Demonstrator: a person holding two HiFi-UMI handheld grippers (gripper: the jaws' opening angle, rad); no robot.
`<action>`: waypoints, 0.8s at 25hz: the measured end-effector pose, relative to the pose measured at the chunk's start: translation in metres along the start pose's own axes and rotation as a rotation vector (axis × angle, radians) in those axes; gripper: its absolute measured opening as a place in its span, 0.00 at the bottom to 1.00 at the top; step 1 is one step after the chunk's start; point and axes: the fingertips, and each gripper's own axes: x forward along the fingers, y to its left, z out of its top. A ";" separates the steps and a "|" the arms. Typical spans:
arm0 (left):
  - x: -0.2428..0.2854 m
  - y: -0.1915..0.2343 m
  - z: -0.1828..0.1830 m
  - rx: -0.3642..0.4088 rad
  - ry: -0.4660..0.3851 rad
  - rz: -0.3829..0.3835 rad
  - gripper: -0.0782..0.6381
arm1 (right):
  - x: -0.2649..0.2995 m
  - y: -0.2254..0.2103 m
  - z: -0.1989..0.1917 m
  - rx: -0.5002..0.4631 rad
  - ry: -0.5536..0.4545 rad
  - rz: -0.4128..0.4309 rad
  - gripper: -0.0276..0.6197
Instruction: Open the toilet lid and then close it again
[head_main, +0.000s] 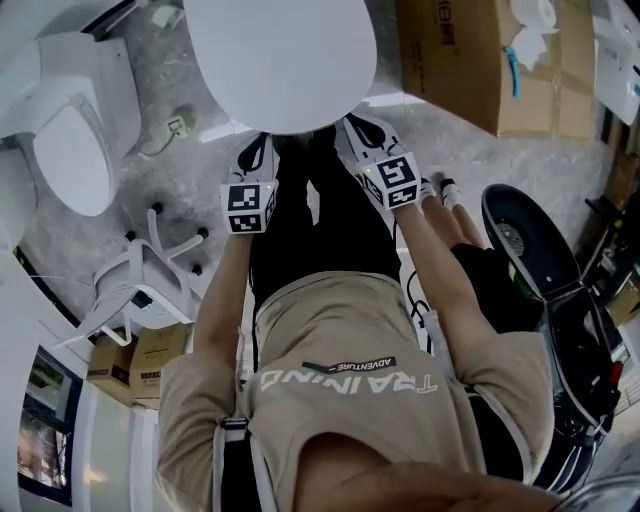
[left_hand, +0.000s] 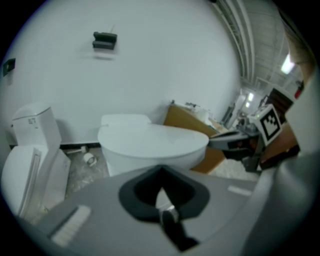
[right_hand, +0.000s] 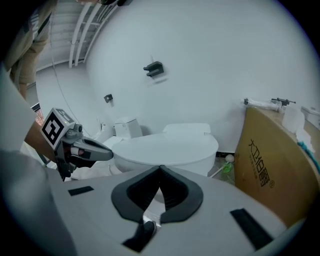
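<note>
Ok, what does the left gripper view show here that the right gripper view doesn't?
Only the left gripper view: the right gripper, reaching in from the right, and a small white roll low on the left. Only the right gripper view: the left gripper, and black print on the side of the brown cardboard box. Both: the white oval toilet lid, closed and untouched, the black wall bracket, and each camera's own jaws shut on nothing.
</note>
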 end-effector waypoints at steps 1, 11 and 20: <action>-0.003 0.001 0.008 -0.007 -0.001 -0.013 0.12 | -0.002 0.000 0.008 -0.005 0.003 -0.004 0.06; -0.021 0.004 0.072 -0.035 -0.047 -0.066 0.12 | -0.013 -0.008 0.074 -0.027 0.027 -0.036 0.06; -0.032 0.010 0.125 -0.031 -0.098 -0.067 0.12 | -0.018 -0.017 0.126 -0.046 -0.007 -0.019 0.06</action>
